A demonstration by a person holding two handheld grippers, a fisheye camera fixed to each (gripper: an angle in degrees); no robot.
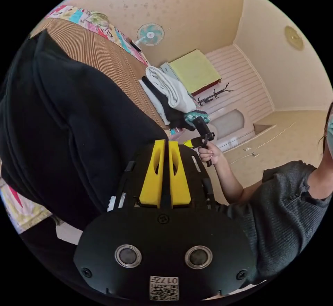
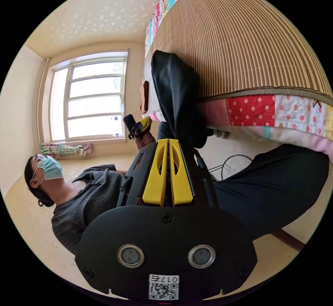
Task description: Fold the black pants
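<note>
The black pants (image 1: 73,129) lie bunched on the striped bamboo mat (image 1: 104,56) of a bed and hang over its edge. In the right gripper view the black pants (image 2: 175,94) show as a narrow folded strip running from the mat (image 2: 249,42) down to my jaws. My left gripper (image 1: 165,142) has its yellow jaws together at the cloth's edge. My right gripper (image 2: 168,141) is also shut, with the hanging end of the pants at its tips. A hand holds the right gripper (image 1: 200,135) close beside the left one. The left gripper (image 2: 140,125) sits by the strip's other side.
A stack of folded white and dark clothes (image 1: 170,94) rests further along the mat. A patchwork quilt (image 2: 277,111) hangs below the mat's edge. The person's grey top (image 1: 281,209) and dark trouser leg (image 2: 277,184) are close by. There is a fan (image 1: 150,34), a window (image 2: 90,98) and a cable (image 2: 232,163).
</note>
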